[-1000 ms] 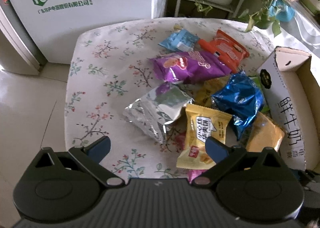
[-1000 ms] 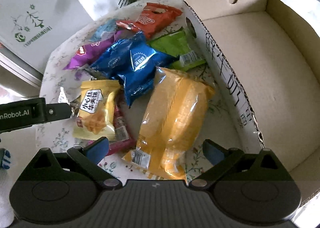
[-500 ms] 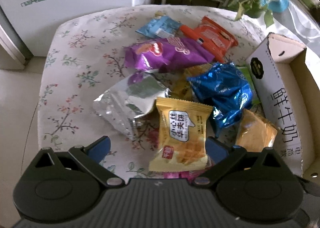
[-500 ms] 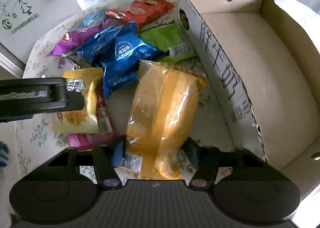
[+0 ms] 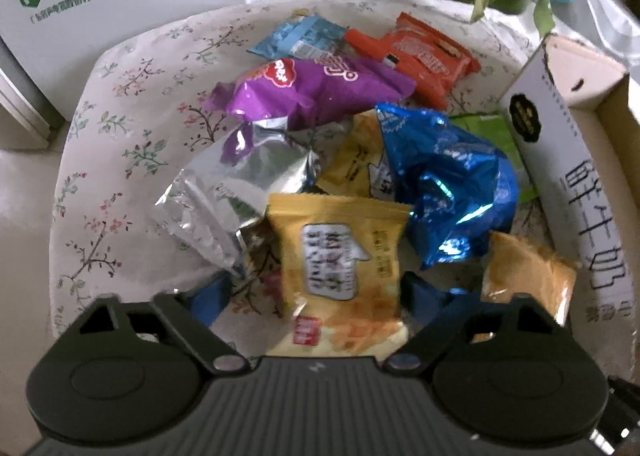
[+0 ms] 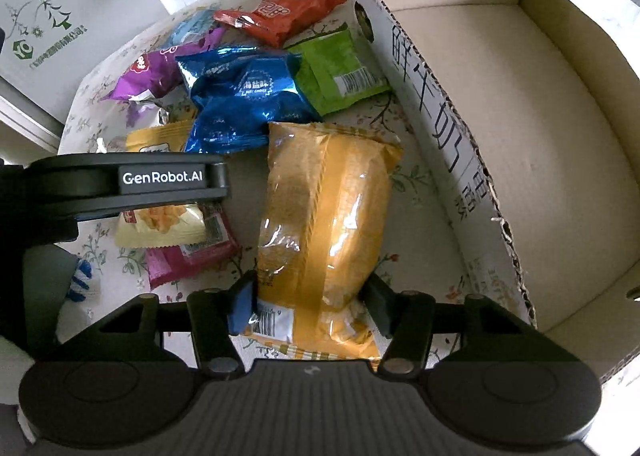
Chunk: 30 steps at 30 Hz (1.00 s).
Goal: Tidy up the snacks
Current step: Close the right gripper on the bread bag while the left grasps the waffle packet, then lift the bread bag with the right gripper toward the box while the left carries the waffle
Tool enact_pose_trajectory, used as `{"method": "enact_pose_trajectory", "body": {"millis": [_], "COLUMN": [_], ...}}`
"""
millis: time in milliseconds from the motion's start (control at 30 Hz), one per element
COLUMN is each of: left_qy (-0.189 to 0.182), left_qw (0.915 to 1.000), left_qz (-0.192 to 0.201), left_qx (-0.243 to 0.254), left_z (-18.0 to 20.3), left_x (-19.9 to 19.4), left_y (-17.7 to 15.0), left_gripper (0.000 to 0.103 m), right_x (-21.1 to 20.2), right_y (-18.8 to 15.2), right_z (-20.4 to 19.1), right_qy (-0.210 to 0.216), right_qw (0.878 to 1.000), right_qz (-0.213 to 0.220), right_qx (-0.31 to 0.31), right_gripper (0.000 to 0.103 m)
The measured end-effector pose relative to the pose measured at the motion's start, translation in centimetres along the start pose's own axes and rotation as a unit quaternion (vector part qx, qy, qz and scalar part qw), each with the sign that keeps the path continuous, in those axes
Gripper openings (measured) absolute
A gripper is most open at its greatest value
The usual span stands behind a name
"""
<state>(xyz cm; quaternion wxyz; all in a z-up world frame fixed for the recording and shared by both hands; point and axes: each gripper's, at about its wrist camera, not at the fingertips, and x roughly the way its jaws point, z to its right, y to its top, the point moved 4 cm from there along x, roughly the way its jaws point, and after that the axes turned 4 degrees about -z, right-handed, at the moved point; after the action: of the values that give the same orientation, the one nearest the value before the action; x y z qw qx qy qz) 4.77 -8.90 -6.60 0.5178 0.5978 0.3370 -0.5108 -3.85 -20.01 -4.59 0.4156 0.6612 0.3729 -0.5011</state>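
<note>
The empty box [image 6: 500, 128] stands just right of the snack pile on the floral table [image 5: 120, 144]. The right gripper [image 6: 308, 306] clamps the orange bag [image 6: 324, 216] beside the box. The left gripper [image 5: 312, 296], its jaws just closing, straddles the yellow packet [image 5: 340, 256]; contact unclear.

A desk [image 5: 120, 128] under a floral cloth carries a loose heap of snack packets: purple [image 5: 316, 90], silver [image 5: 240, 192], blue [image 5: 448, 180], orange-red [image 5: 420, 56], green [image 6: 340, 72] and a long yellow one [image 6: 324, 216], beside an open cardboard box [image 6: 500, 104] at the right edge
</note>
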Motion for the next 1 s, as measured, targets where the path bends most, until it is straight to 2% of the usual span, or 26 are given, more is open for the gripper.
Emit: {"method": "enact_pose_trajectory", "body": {"millis": [67,300,700,1000], "left_qy": [-0.005,-0.006,-0.056,-0.046], "left_qw": [1.0,0.9996,0.9975,0.9987], "left_qz": [0.007,0.022,0.042,0.001], "left_qx": [0.004,0.015,-0.01,-0.023], "left_z": [-0.1,-1.2,-4.3,-6.0], "left_x": [-0.3,-1.1,-4.6,-2.6], "left_y": [0.0,-0.6,-1.7,-3.1], "left_gripper": [0.072,0.059,0.06,0.064], "right_x": [0.0,-0.3,-1.4,-0.5], "right_y": [0.1,0.1,-0.2,-0.1], "right_z": [0.1,0.4,-1.0,-1.7], "right_qy": [0.001,0.005,0.038,0.041], "right_qw": [1.0,1.0,0.998,0.998], "right_qz": [0.002,0.009,0.023,0.007], "right_qx": [0.002,0.006,-0.032,-0.045], "right_gripper": [0.064,0.058,0.053,0.055]}}
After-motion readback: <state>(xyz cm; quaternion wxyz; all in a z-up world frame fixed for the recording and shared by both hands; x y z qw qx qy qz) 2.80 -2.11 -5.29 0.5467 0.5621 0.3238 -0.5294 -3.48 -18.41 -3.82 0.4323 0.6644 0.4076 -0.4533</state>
